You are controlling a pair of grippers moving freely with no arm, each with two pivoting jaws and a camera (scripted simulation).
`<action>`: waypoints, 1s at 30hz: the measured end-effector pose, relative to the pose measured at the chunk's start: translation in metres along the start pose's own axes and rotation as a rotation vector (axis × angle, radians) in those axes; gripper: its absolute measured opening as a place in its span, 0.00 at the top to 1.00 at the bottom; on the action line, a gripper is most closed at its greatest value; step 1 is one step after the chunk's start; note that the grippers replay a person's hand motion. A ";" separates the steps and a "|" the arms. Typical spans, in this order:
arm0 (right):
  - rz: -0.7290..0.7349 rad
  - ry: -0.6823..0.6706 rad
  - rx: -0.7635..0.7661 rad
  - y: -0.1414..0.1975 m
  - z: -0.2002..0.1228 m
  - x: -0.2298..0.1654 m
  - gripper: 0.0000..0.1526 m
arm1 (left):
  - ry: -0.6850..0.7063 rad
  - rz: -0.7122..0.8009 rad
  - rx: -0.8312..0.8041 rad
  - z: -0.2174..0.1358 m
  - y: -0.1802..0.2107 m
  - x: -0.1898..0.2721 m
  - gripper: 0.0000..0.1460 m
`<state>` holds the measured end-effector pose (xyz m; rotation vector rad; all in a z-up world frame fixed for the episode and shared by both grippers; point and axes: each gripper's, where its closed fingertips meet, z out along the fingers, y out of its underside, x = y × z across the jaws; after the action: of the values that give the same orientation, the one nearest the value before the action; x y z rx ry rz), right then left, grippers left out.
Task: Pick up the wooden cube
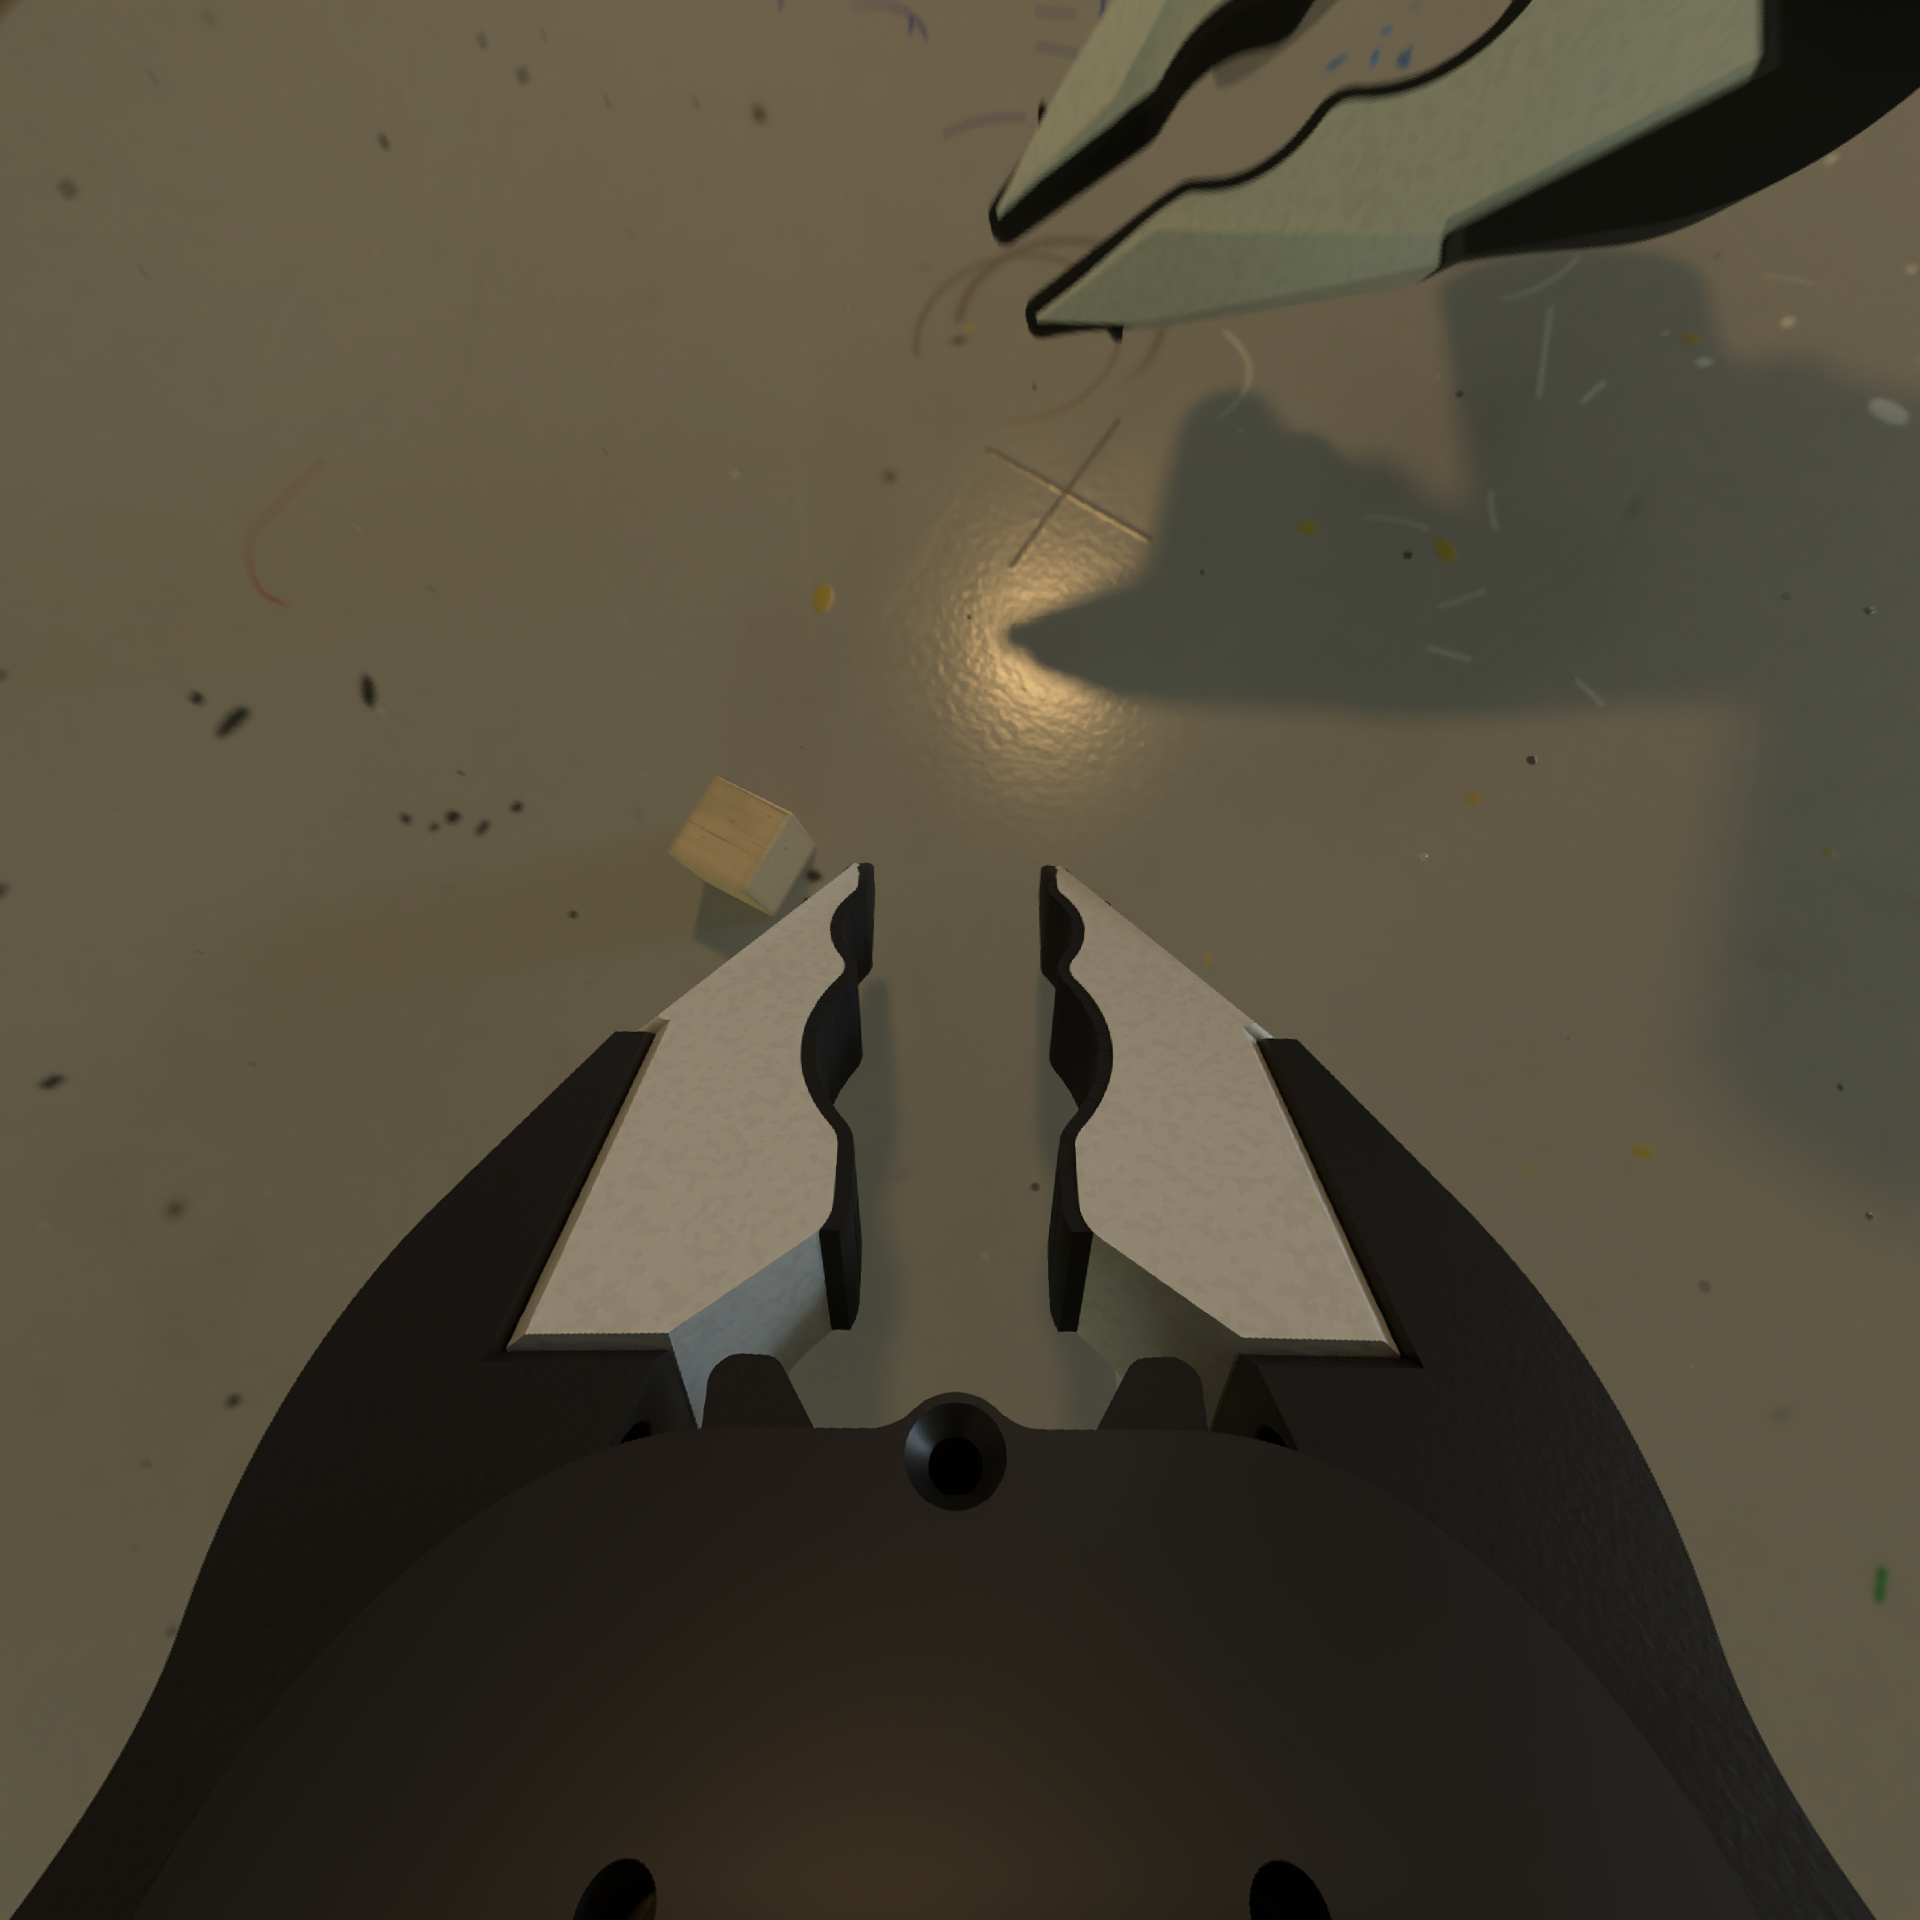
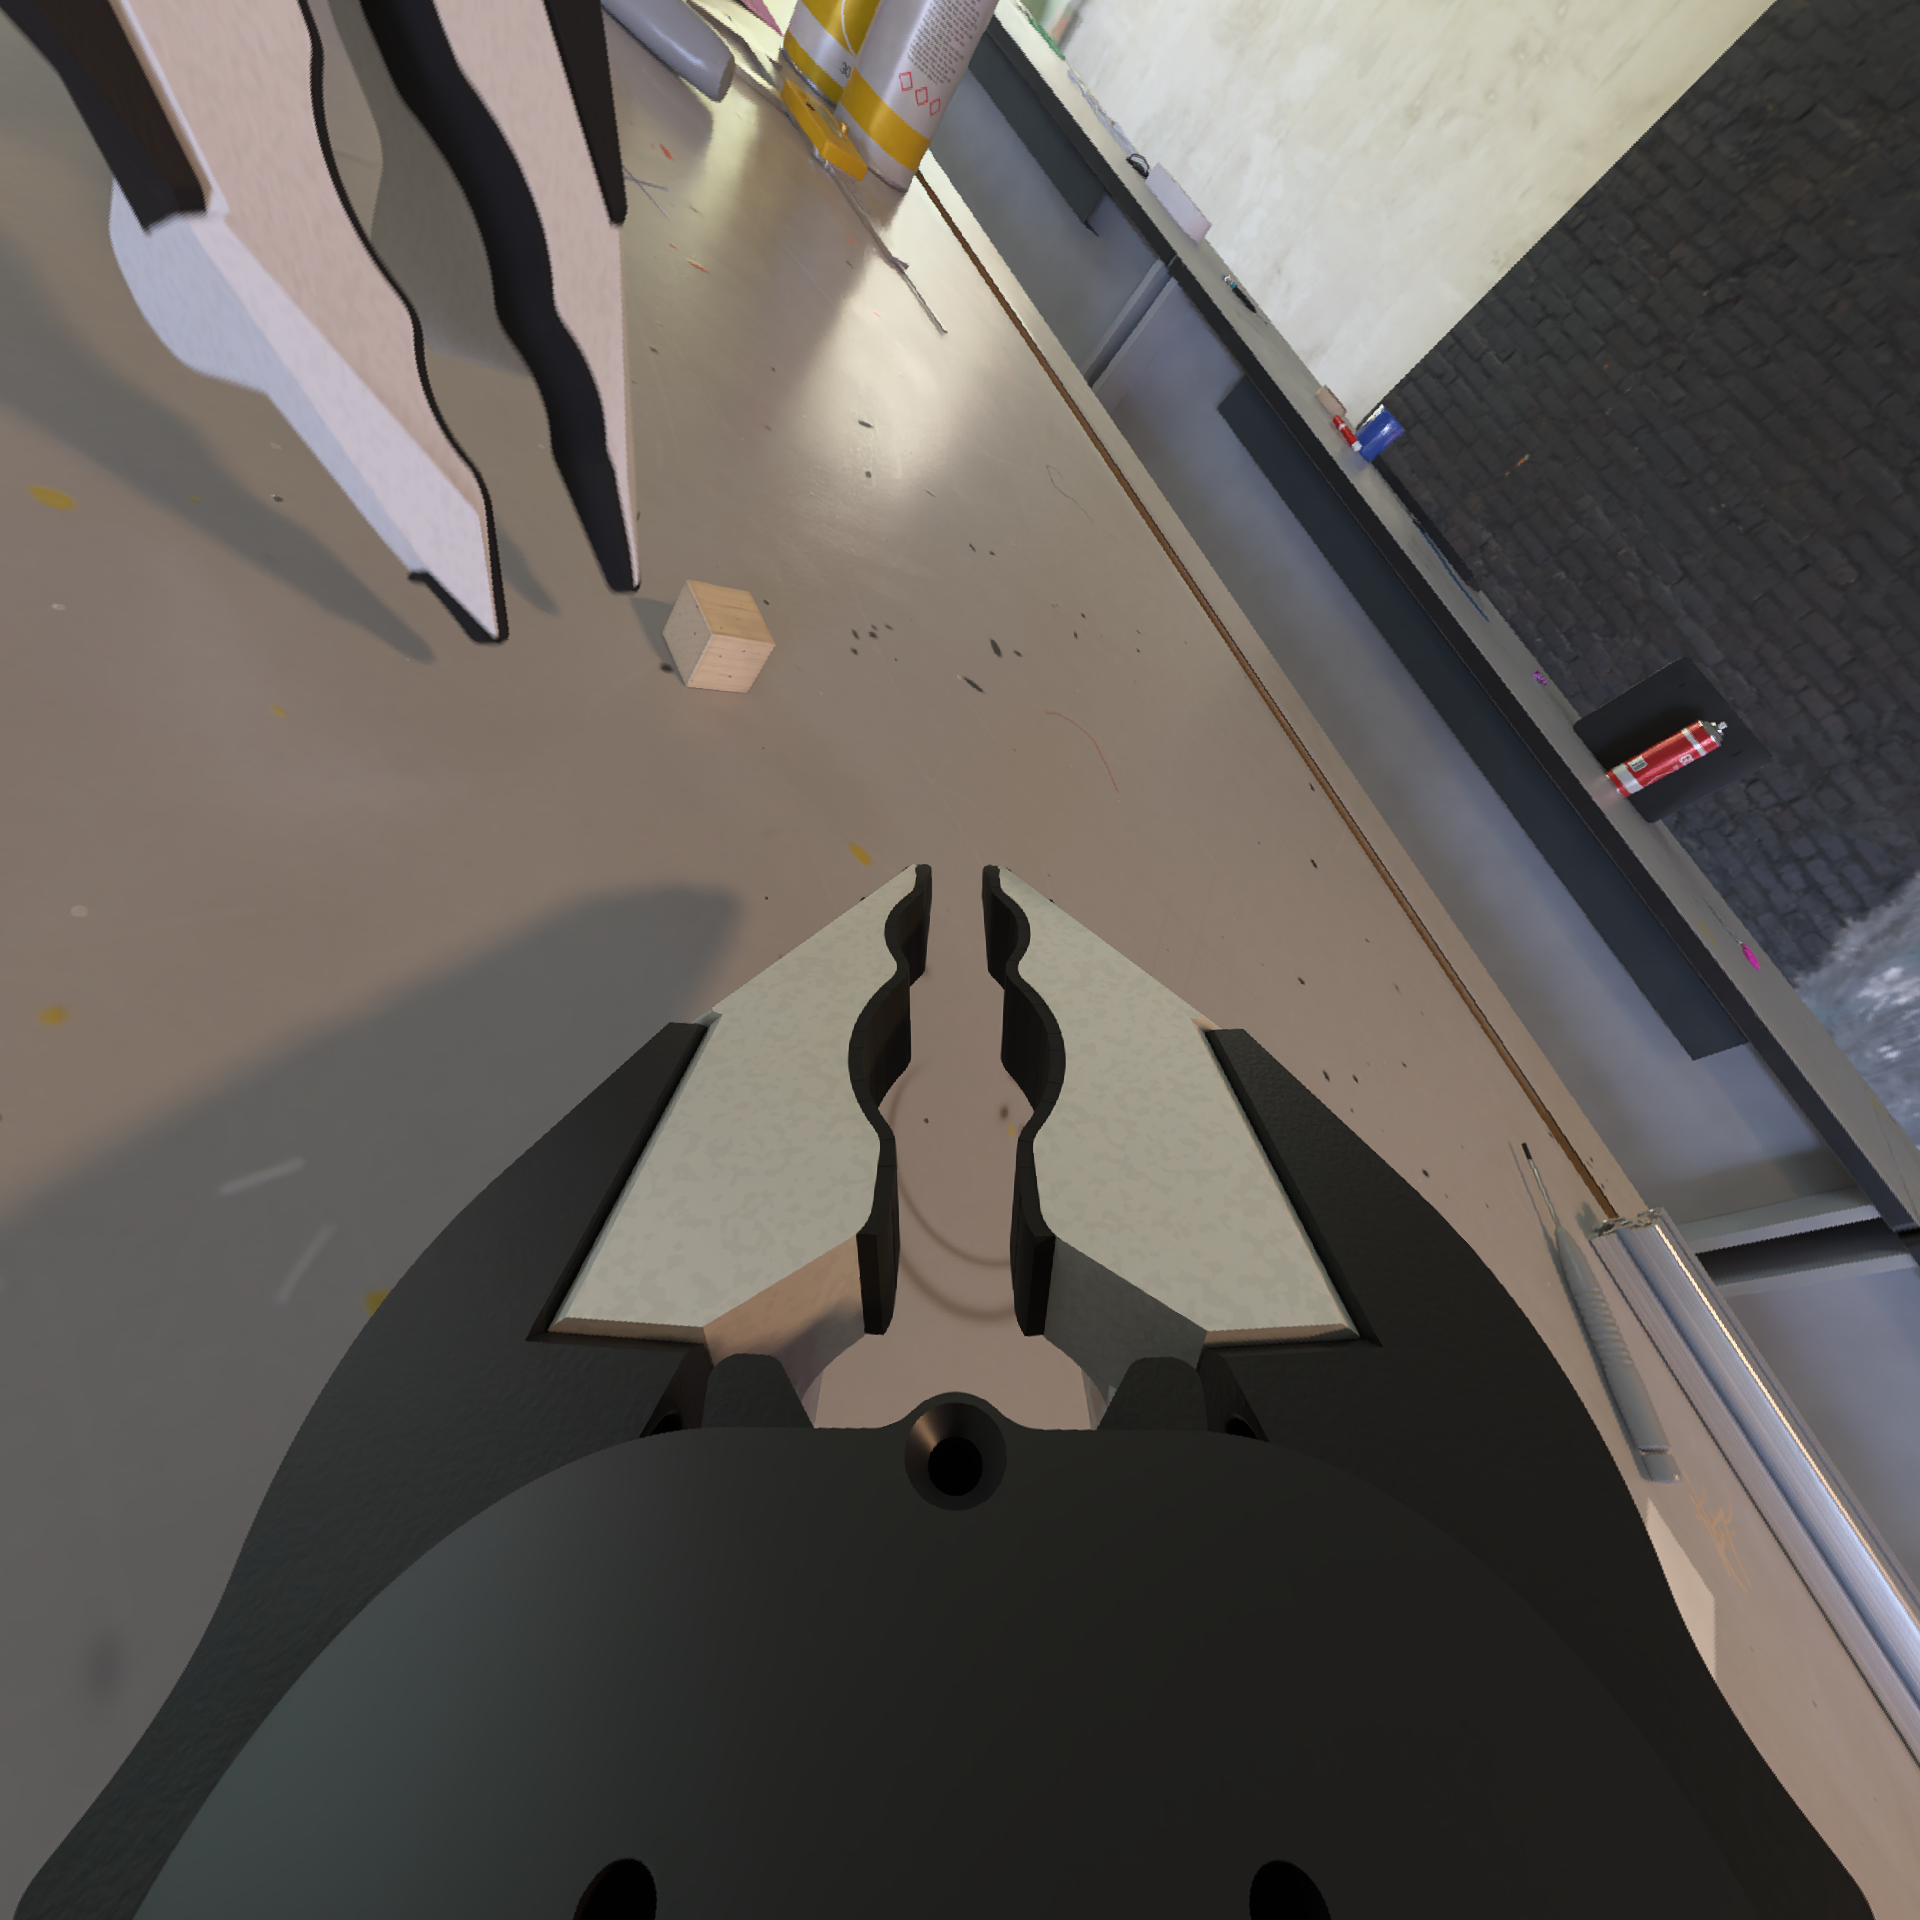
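Plainly, progress: nothing is lifted yet; the approach is under way and the grasp and lift are left, as I judge it.
Worktop (image 1: 416,416): speckled tan surface carrying everything; its far right edge shows in the right wrist view, with yellow-and-white cans (image 2: 894,94) standing at the far end.
Left tongs (image 1: 957,871): spread fairly wide with nothing between them, low over the worktop; the cube sits just outside their left fingertip, not between the fingers.
Right tongs (image 2: 956,871): parted only narrowly, holding nothing, well apart from the cube, which lies farther off to their left.
Wooden cube (image 1: 742,858): resting on the worktop, untouched as far as I can tell; in the right wrist view it (image 2: 720,636) lies just beside the left tongs' tips.
Left to do: shift the left tongs leftward to straddle the cube, close, raise.
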<state>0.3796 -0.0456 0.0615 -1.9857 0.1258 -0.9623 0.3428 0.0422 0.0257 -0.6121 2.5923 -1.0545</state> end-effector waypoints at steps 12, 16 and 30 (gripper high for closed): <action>-0.013 -0.029 -0.008 0.002 0.002 -0.006 0.94 | 0.081 0.315 -0.169 0.002 -0.002 -0.050 0.77; -0.025 -0.036 -0.011 0.002 0.002 -0.008 0.94 | 0.162 0.434 -0.249 0.014 0.004 -0.049 0.78; -0.083 0.052 0.046 -0.015 0.000 -0.005 0.94 | 0.194 -0.086 0.275 0.008 -0.067 -0.041 0.86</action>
<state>0.3718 -0.0347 0.0704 -1.9370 0.0499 -1.0608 0.4003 0.0141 0.0716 -0.5823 2.5297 -1.5350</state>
